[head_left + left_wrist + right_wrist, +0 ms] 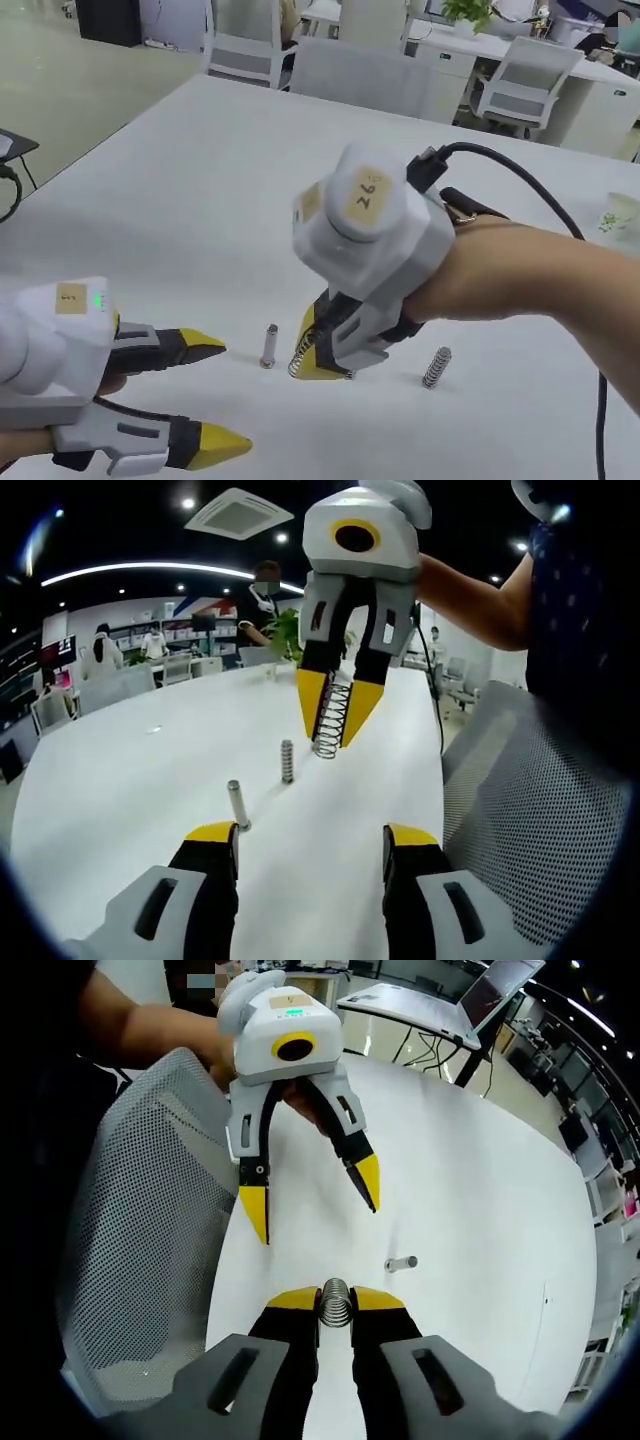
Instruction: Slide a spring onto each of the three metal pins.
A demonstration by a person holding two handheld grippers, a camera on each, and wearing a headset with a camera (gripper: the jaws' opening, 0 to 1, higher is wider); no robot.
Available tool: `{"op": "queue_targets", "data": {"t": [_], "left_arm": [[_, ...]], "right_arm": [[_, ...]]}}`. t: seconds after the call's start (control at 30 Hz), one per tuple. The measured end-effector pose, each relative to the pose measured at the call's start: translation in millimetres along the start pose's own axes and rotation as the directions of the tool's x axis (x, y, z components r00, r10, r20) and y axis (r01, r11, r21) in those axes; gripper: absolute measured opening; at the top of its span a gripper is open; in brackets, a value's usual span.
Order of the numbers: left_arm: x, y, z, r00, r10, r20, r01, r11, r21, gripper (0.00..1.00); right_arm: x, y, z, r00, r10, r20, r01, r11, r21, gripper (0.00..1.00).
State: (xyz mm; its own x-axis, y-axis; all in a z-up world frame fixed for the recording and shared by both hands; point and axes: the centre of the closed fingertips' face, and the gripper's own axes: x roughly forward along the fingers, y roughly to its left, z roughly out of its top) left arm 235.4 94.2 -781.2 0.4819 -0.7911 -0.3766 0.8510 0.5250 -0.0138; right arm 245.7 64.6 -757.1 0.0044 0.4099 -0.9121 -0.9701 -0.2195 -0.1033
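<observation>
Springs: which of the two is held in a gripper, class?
The spring clamped in the right gripper. The other spring stands free on the table, apart from both grippers.

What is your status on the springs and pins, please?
Left claw open. Right claw shut on spring, just above table. Bare pin upright nearby; second spring upright beyond. Path to pin clear.

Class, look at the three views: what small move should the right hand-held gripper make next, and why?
Probably shift the right hand-held gripper sideways until its spring hangs over the bare pin, then line them up. The spring is clamped in its jaws; the pin stands upright, apart from it, with nothing on it.
</observation>
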Motion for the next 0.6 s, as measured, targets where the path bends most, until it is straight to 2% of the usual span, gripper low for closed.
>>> {"op": "queue_targets", "data": {"t": [0.6], "left_arm": [[-5.6, 5.7, -8.1, 0.9990, 0.044, -0.009, -0.044, 0.999, -0.013, 0.62]], "right_arm": [[-1.5, -26.8, 1.8, 0.9993, -0.036, -0.002, 0.036, 0.999, 0.012, 0.09]]}}
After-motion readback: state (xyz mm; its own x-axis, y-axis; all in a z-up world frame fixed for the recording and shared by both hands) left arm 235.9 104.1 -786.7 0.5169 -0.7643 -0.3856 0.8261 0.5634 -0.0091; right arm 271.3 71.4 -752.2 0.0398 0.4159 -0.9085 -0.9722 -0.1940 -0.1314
